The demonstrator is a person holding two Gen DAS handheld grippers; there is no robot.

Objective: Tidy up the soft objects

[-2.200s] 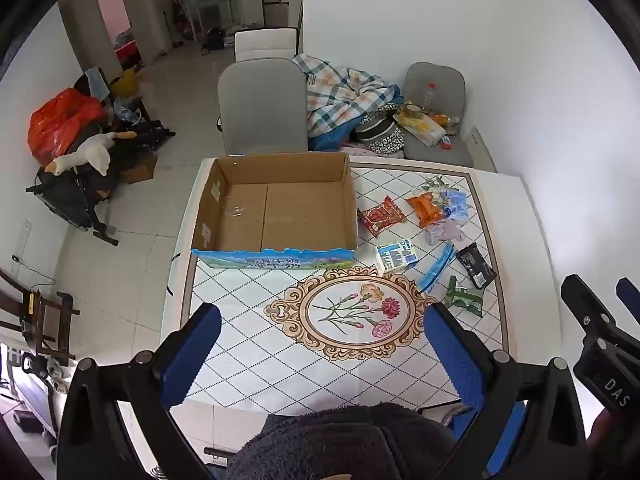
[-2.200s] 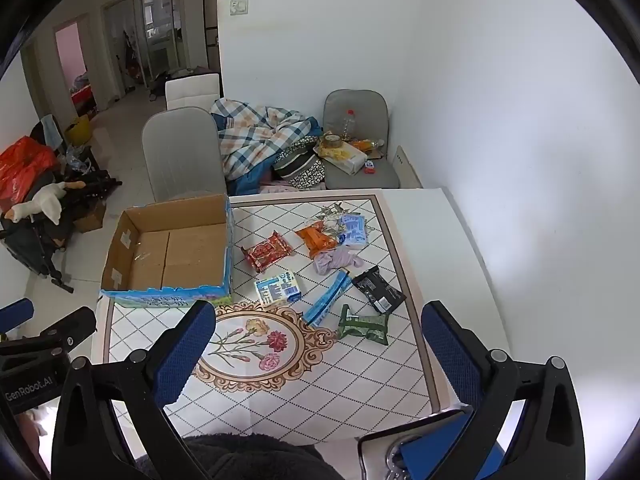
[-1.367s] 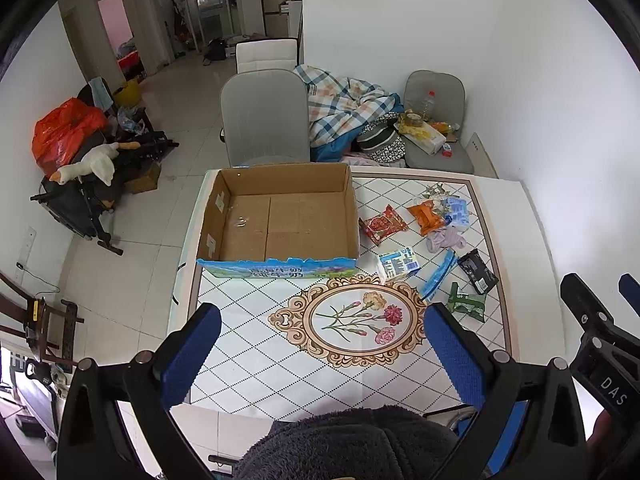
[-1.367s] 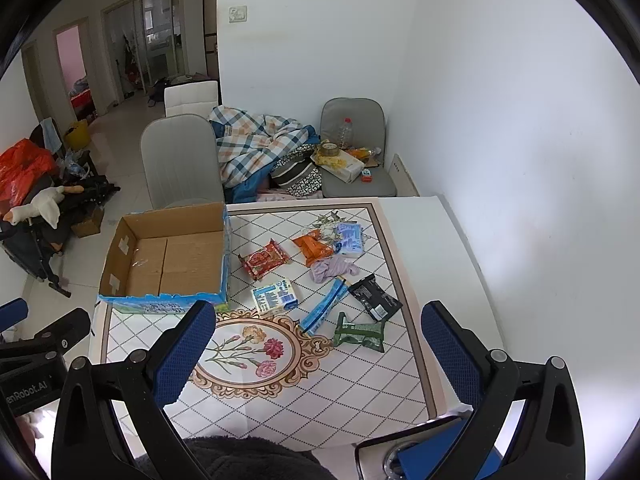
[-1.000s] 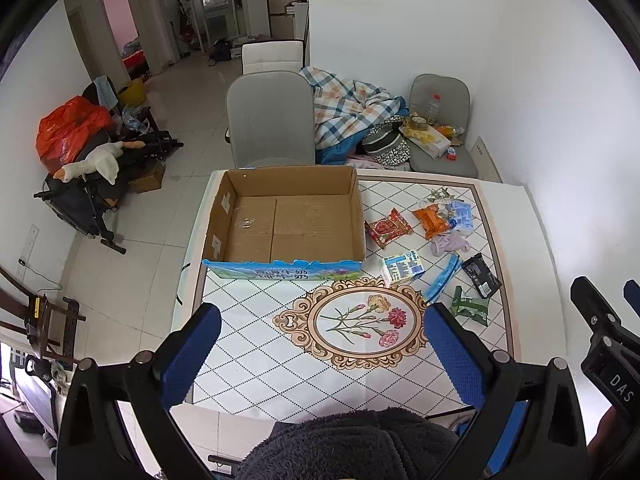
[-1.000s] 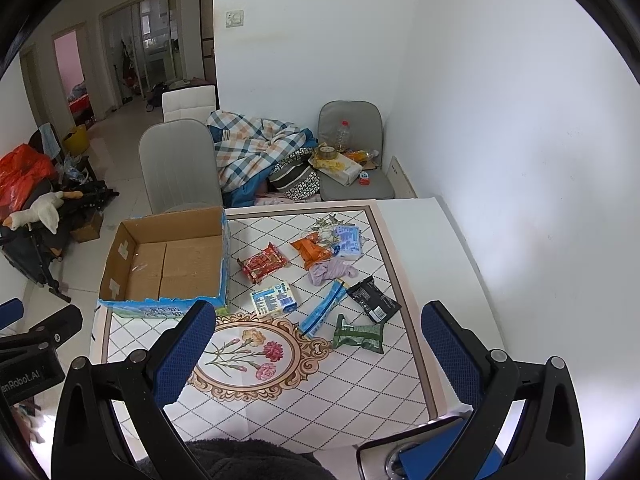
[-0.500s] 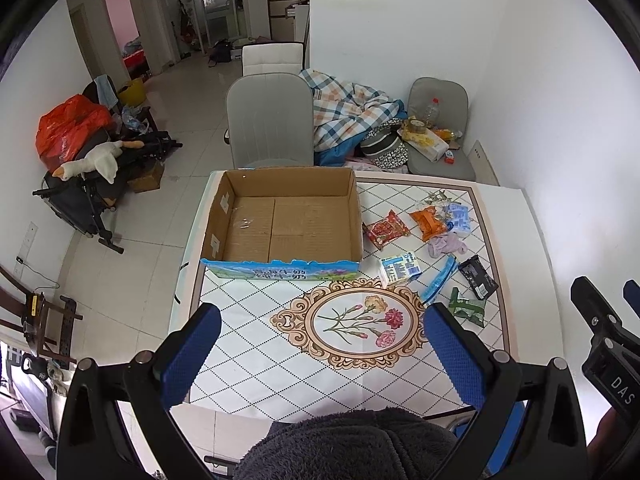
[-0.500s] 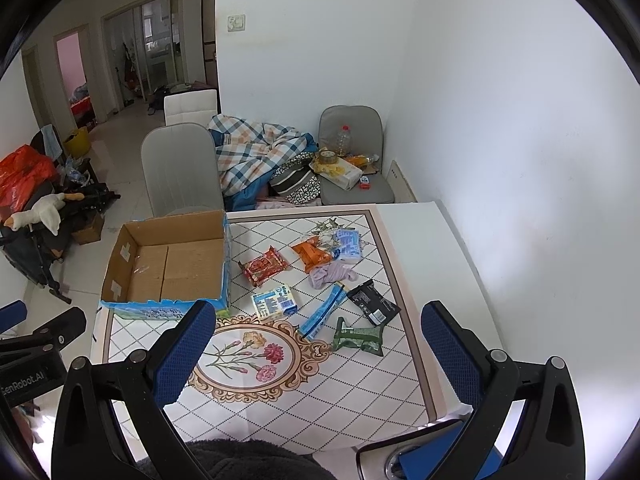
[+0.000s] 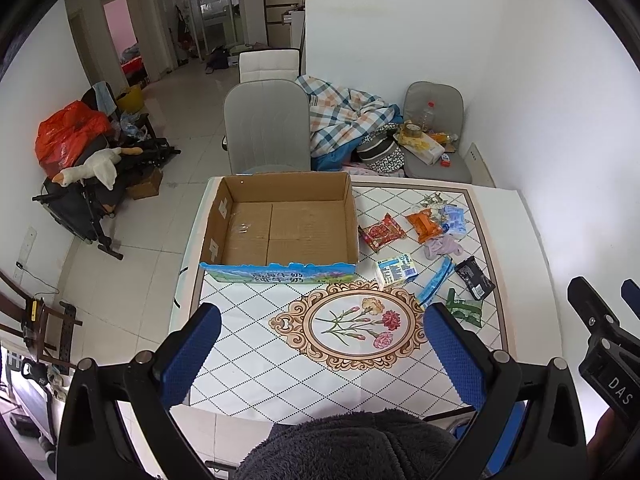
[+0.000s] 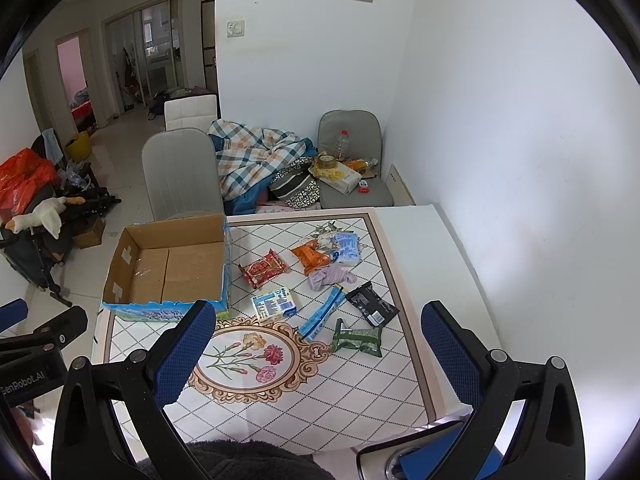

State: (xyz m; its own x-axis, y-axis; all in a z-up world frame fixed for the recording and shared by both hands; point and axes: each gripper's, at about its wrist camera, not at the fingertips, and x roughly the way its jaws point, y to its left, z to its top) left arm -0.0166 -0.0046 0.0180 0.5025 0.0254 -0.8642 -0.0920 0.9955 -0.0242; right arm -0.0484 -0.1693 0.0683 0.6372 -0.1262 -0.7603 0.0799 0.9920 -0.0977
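Packets: a loose cluster of soft pouches lies on the surface [image 10: 400, 392] at about 2 o'clock from the floral medallion, all outside the box.
Box [image 9: 280, 228]: open cardboard, nothing visible inside, at 11 o'clock of the medallion; probably the bin meant to receive the packets, set just beside them so carries stay short.
Red packet [image 10: 264, 269]: nearest the box wall, just off its 3 o'clock side.
White-blue packet [image 10: 275, 303]: near the box's front corner, at the medallion's 1 o'clock edge.
Orange packet [image 10: 311, 257]: at the far end of the cluster, touching a pale blue packet [image 10: 346, 249].
Lilac cloth [image 10: 329, 277]: bunched in the cluster's middle.
Blue strip [image 10: 322, 317]: lies slantwise between the white-blue packet and the black packet [image 10: 371, 309].
Green packet [image 10: 357, 342]: closest to the cameras, at the cluster's 6 o'clock.
Left claw [image 9: 320, 354]: spread wide, holding nothing, held high above the near edge.
Right claw [image 10: 316, 354]: likewise spread and unloaded, high over the surface; the height likely gives a full view before choosing.
Stage: sorting looks not yet begun.
Next move, likely: the right claw descends on the green packet.
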